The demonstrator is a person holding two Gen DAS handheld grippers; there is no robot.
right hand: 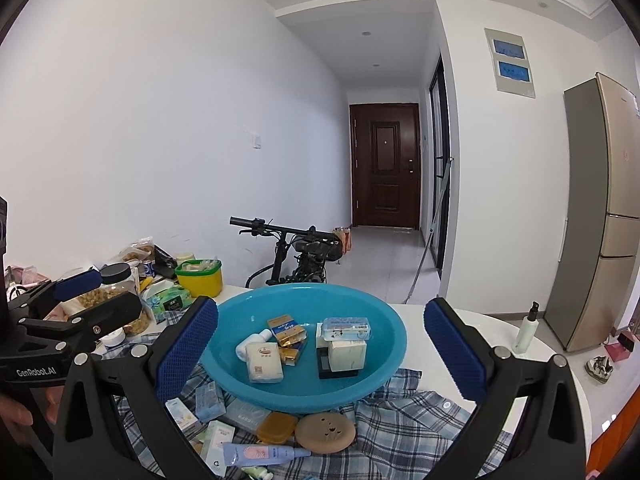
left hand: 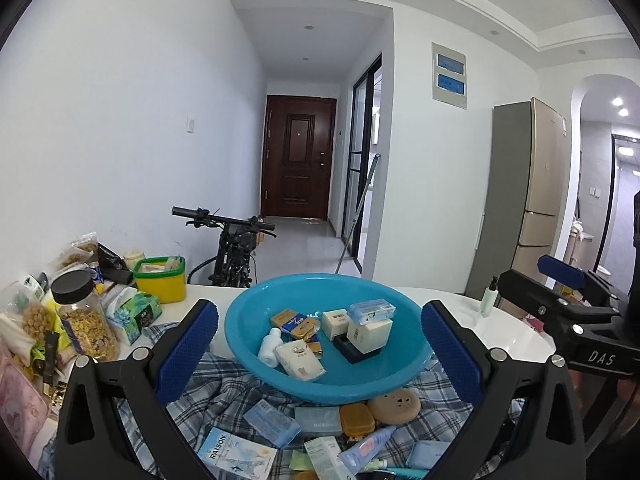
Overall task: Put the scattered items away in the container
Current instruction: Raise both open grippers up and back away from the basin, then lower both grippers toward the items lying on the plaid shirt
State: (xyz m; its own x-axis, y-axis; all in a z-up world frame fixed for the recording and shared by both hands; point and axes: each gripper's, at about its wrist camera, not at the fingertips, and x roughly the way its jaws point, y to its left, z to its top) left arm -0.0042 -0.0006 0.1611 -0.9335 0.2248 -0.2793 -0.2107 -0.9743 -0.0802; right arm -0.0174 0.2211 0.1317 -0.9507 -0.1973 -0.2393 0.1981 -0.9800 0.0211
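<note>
Now both claws hover above the near edge of the desk [right hand: 492, 320], and the blue basin [left hand: 248, 320] is the landmark for all places. The left claw [left hand: 320, 344] stands wide, with nothing between its blue pads [left hand: 188, 344]; the basin shows between the two fingers. The right claw [right hand: 320, 344] is wide too and holds nothing. In the right wrist view the left claw appears at the left of the basin, with a hand [right hand: 16, 412] on its handle.

Inside the basin lie several things: a white bottle [left hand: 269, 347] on its side, a cream packet [left hand: 300, 360] touching it, some small gold packets [left hand: 298, 322] behind these, and at the right side of the basin white boxes [left hand: 368, 334] on a dark box [left hand: 352, 350], with a pale blue packet [left hand: 372, 310] on top.

Just in front of the basin, on a checked cloth [right hand: 400, 424], the scattered items are not yet in: a round tan disc [right hand: 325, 434], an orange soap case [right hand: 276, 428] touching it, a blue and pink tube [right hand: 264, 453], a clear blue box [left hand: 272, 424] and a flat box marked RAISON [left hand: 234, 454].

At the left of the basin stand a jar with black lid [left hand: 80, 312], a tissue pack [left hand: 134, 314] and a yellow tub [left hand: 160, 278]. At the right of the basin, well apart, stands a pump bottle [right hand: 526, 330].
</note>
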